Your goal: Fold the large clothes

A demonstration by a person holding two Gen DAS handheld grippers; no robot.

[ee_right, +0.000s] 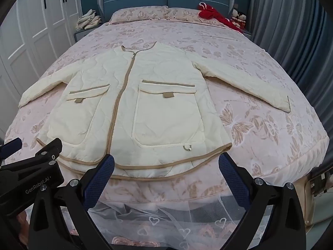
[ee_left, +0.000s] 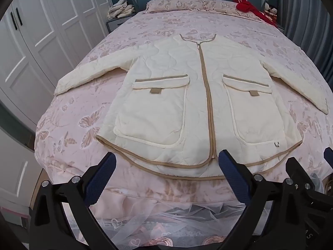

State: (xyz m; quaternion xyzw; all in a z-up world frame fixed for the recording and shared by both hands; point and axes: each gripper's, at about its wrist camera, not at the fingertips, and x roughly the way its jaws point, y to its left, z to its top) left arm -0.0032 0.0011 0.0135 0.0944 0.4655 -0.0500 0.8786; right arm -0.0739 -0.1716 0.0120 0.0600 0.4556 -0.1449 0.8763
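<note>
A cream quilted jacket [ee_left: 183, 87] with tan trim, a closed front zip and two flap pockets lies flat and face up on the bed, sleeves spread to both sides, hem toward me. It also shows in the right wrist view [ee_right: 133, 104]. My left gripper [ee_left: 167, 160] is open and empty, held just before the hem's middle. My right gripper [ee_right: 166, 162] is open and empty, before the hem's right half. The right gripper's body shows at the left wrist view's right edge [ee_left: 299, 173], and the left gripper's body at the right wrist view's left edge [ee_right: 31, 166].
The bed [ee_left: 158, 23] has a pink butterfly quilt and a lace skirt [ee_right: 166, 218] at its foot. Pillows [ee_left: 174, 3], a red garment [ee_left: 249, 6] and dolls [ee_right: 239, 17] lie at the head. White wardrobes [ee_left: 41, 31] stand left, a grey curtain [ee_right: 291, 31] right.
</note>
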